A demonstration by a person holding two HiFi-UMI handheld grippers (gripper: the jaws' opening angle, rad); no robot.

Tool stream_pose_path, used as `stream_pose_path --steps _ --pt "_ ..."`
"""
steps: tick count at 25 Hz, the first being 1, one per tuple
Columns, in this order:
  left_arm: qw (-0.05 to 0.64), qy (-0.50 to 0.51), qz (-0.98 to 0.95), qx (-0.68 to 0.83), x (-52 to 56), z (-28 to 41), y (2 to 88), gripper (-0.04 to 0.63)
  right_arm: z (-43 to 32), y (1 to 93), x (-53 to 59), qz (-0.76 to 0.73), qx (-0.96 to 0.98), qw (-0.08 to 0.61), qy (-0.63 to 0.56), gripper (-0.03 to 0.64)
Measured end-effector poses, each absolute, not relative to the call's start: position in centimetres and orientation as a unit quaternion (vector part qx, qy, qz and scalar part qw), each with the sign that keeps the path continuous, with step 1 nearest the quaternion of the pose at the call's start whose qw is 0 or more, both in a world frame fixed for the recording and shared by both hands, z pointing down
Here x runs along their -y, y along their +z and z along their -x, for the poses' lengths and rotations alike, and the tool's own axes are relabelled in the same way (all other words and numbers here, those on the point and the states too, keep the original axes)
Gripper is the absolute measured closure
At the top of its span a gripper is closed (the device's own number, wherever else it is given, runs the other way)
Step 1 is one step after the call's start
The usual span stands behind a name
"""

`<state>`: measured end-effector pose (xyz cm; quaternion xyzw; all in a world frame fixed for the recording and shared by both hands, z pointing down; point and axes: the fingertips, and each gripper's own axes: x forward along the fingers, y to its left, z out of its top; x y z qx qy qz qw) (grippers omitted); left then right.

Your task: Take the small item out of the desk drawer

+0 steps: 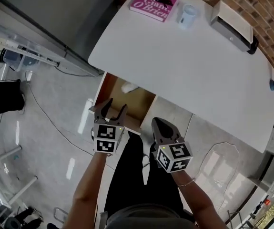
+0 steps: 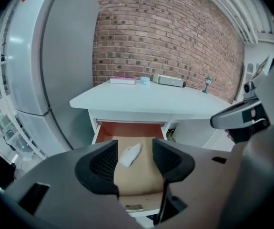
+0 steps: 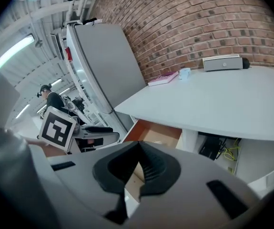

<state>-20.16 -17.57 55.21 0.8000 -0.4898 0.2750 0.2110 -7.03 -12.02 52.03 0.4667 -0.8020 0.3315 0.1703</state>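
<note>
The left claw (image 1: 116,105) hangs wide open and empty, the right claw (image 1: 157,122) pinched together on nothing, both before the white desk (image 1: 184,66). Its drawer (image 2: 127,129) stands open. A pink book (image 1: 155,1) reads "The" and "O'Brien". The small white item (image 2: 130,154) lies deep in the drawer; a careless jaw could nudge it farther back.

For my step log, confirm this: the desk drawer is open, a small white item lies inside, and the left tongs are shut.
Not shut: the left tongs stand open in the left gripper view. The drawer is open, the small white item inside.
</note>
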Motion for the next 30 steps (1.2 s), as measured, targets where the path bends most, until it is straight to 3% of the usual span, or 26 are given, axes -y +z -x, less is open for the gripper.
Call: stream_pose_path --steps 11,30 --pt "0.198 0.361 -0.805 0.427 20.4 18.8 62.1 0.374 6.8 56.4 12.1 -0.514 0.757 0.143 0.377 0.611" --pt "0.115 0.506 -0.783 0.343 21.8 18.4 71.5 0.368 6.9 60.4 10.8 -0.540 0.732 0.127 0.396 0.611"
